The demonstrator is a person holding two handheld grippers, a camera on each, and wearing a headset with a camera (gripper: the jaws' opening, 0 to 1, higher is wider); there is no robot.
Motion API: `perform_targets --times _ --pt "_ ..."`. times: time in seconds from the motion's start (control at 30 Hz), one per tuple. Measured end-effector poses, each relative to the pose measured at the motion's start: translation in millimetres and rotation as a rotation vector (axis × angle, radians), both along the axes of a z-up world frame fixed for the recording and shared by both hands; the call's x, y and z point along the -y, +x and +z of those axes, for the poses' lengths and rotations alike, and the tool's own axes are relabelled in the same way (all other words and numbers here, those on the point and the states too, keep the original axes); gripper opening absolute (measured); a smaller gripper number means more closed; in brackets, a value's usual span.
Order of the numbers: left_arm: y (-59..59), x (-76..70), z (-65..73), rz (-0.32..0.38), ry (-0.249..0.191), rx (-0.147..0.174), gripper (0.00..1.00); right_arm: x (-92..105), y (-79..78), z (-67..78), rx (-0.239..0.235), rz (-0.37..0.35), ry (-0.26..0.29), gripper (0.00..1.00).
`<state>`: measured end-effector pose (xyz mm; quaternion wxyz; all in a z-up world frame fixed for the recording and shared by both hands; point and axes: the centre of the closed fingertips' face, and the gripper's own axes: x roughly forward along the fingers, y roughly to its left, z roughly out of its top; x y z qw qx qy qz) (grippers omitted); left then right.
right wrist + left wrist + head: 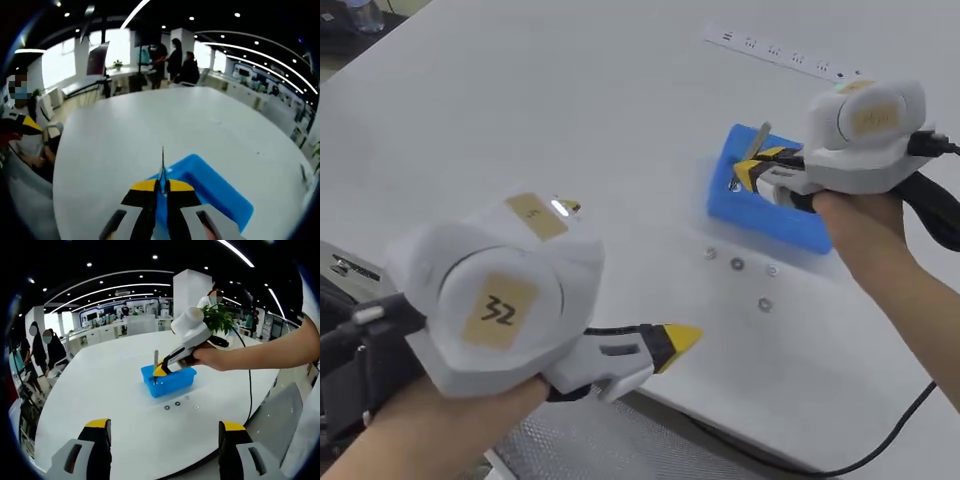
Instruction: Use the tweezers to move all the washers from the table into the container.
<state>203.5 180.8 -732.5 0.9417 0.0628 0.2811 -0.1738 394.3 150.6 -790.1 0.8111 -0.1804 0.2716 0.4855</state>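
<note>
Several small metal washers (737, 264) lie on the white table (570, 110) just in front of the blue container (760, 215). My right gripper (750, 168) is shut on the grey tweezers (756, 140), whose tips point down into the container's near-left corner. In the right gripper view the tweezers (162, 162) stick out from the shut right gripper (162, 186) above the container (215, 192). The left gripper (623, 272) hovers open at the table's near edge, well away from the washers (177, 403), with nothing between its fingers (97, 427). From there I see the right gripper (161, 370) over the container (167, 381).
A white power strip (785, 55) lies at the table's far side. A black cable (880, 445) trails off the near right edge. People stand beyond the table (180, 62), and a potted plant (217, 317) sits behind the right hand.
</note>
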Motion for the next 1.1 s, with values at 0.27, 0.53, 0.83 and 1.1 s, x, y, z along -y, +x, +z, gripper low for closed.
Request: perform_targets --times 0.27,0.53,0.83,1.1 --pt "0.0 -1.6 0.1 -0.003 0.02 0.002 0.89 -3.6 4.0 -13.7 -0.024 -0.017 0.007 0.03" --pt "1.7 -2.6 1.2 0.003 0.017 0.007 0.89 -2.9 4.1 -23.8 -0.036 -0.015 -0.011 0.03" --pt "0.8 -1.5 1.5 0.0 0.018 0.007 0.89 -0.2 3.9 -22.7 -0.04 -0.041 0.019 0.03" --pt "2.1 -1.6 4.3 0.005 0.014 0.018 0.89 1.3 2.3 -9.4 -0.021 -0.029 0.018 0.03"
